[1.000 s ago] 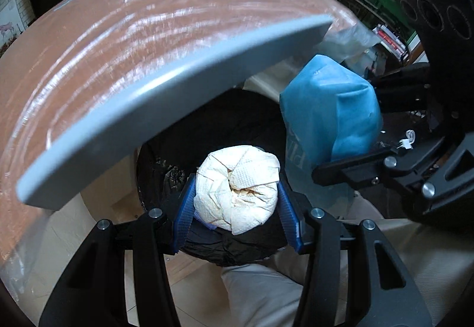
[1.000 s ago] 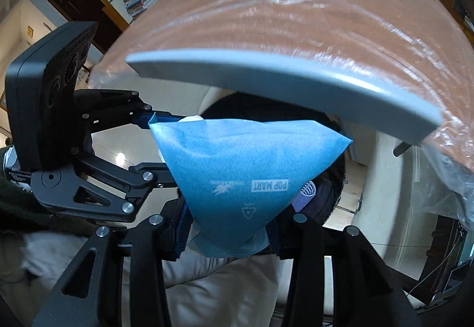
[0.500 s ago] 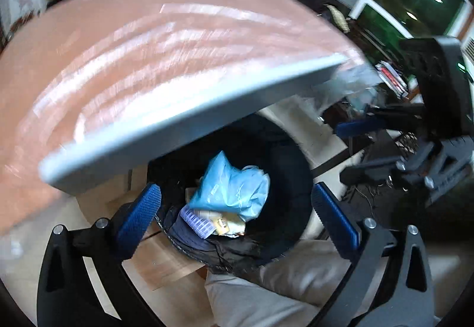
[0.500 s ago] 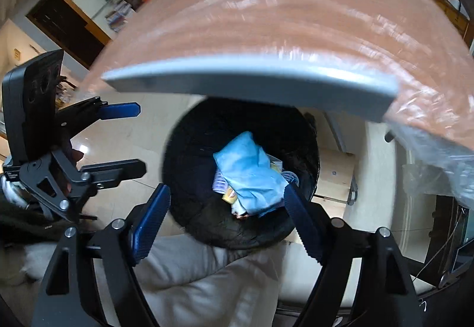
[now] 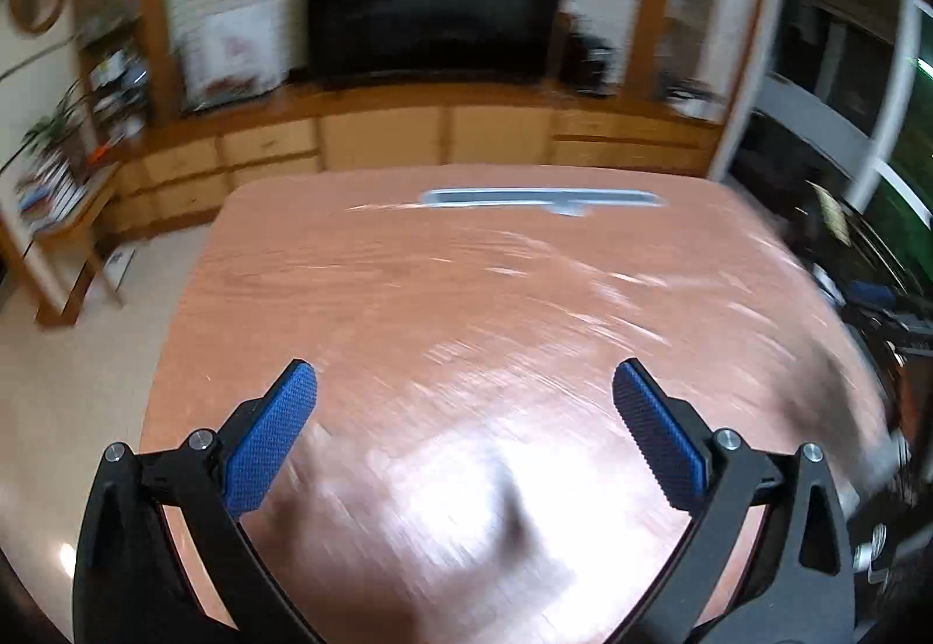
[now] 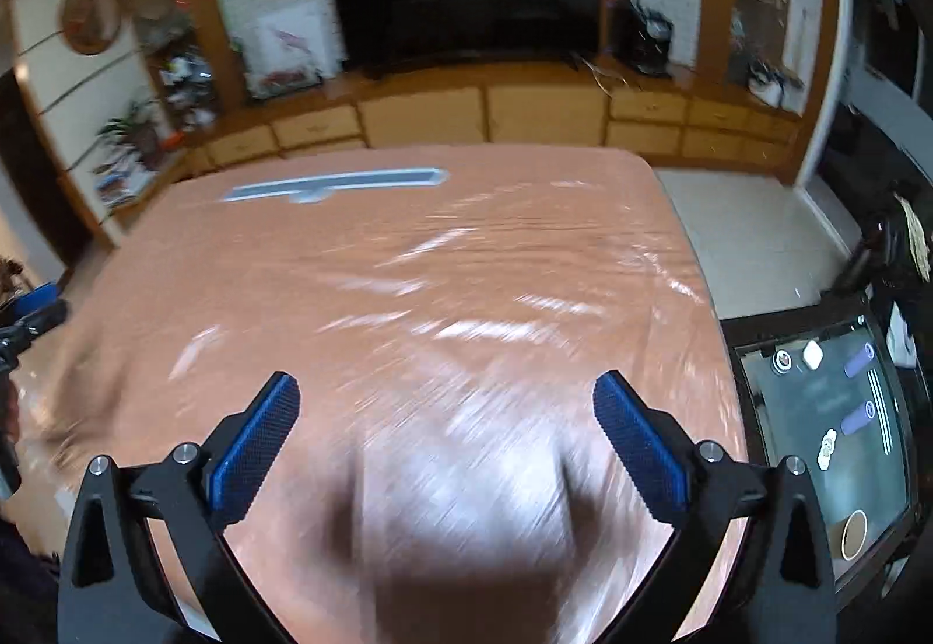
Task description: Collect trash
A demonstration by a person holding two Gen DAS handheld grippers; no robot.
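In the left wrist view, the left gripper (image 5: 463,393) hung released over the near edge of the salmon, plastic-covered table (image 5: 408,294), nothing between its blue pads (image 5: 268,437). A grey strip (image 5: 542,198) lay along the far edge. No trash showed.

In the right wrist view, the right gripper (image 6: 446,405) was opening, jaws empty, above the same table (image 6: 466,265); a screen (image 6: 828,445) sat off its right edge.

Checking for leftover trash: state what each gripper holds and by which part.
Nothing is held. The left gripper is open and empty; the right gripper is opening, nothing between its fingers; both over the table.
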